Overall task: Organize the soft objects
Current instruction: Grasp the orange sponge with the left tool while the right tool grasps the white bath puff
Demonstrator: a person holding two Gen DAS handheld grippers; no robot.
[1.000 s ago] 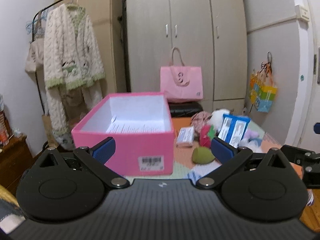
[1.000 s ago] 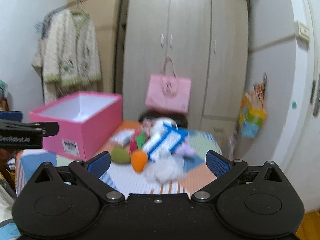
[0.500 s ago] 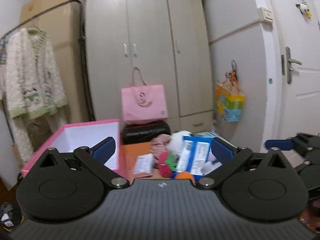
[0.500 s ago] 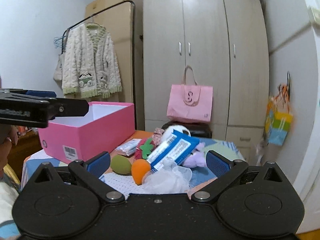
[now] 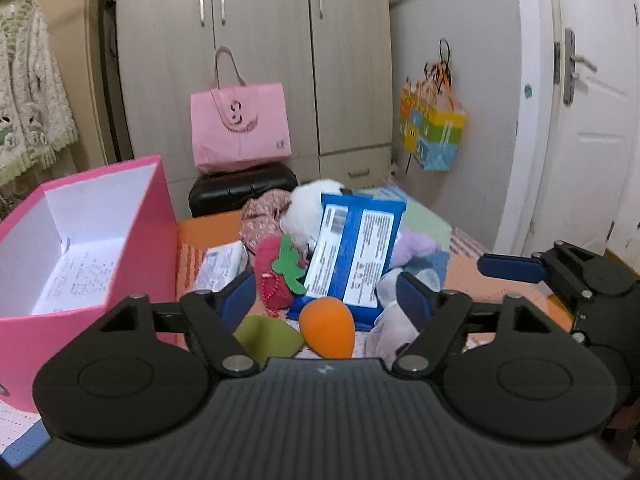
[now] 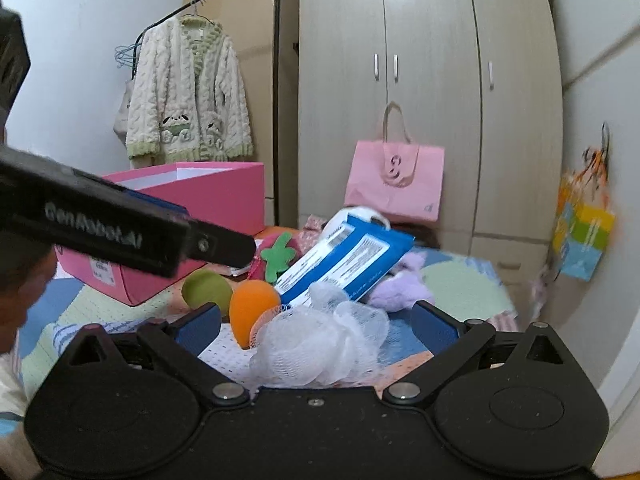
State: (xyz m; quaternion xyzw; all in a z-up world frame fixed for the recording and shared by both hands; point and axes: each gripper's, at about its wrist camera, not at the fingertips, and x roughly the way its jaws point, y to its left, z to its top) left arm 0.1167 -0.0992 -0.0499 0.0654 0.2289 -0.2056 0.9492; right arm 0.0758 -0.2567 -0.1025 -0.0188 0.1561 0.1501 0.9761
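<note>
A heap of soft things lies on the patchwork tabletop (image 5: 468, 280): orange sponge (image 5: 328, 330), green sponge (image 5: 268, 340), red strawberry plush (image 5: 276, 280), blue wipes pack (image 5: 356, 256), purple plush (image 5: 416, 246), white plush (image 5: 304, 208) and tissue pack (image 5: 224, 264). My left gripper (image 5: 326, 296) hovers just before the heap. Its jaws are closing, with the orange sponge low between them and untouched. My right gripper (image 6: 318, 324) is open around a white mesh puff (image 6: 320, 344) without pressing it. The open pink box (image 5: 170, 220) stands left of the heap.
A pink tote (image 5: 240, 124) sits on a black case (image 5: 244, 188) before the wardrobe (image 5: 260, 60). A cardigan (image 6: 188, 92) hangs on a rack at the left. A colourful bag (image 5: 432, 132) hangs by the door (image 5: 592, 120). The left gripper's body (image 6: 120, 232) crosses the right wrist view.
Both grippers have come down and closer to the heap. The left view swung from the pink box to the heap, and its jaws have narrowed.
</note>
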